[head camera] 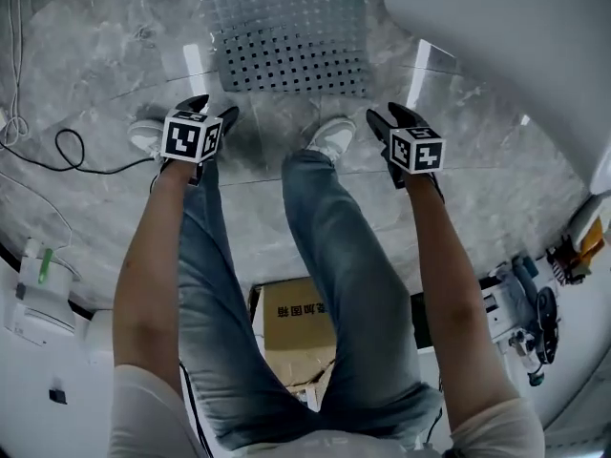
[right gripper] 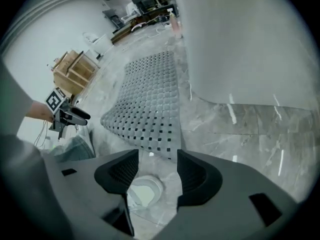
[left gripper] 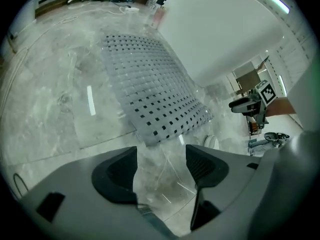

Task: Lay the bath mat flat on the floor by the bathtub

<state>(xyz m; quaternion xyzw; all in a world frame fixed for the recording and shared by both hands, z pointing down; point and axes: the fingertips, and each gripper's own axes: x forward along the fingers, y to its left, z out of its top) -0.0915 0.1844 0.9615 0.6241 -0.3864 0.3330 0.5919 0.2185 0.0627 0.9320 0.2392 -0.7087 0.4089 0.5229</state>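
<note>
Beside the bathtub [head camera: 496, 27], on the floor [head camera: 95, 74], the bath mat [head camera: 286, 27] lies spread out; your grippers are empty.
The mat runs alongside the tub on grey marble; your left gripper [head camera: 215, 108] and right gripper [head camera: 386, 113] hang just short of its near edge, jaws wide apart, gripping nothing.

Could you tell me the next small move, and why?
Probably press the grey perforated bath mat flatter at its near edge, which looks slightly rippled; it already lies beside the white bathtub, and the left gripper and right gripper hover open and empty.
</note>
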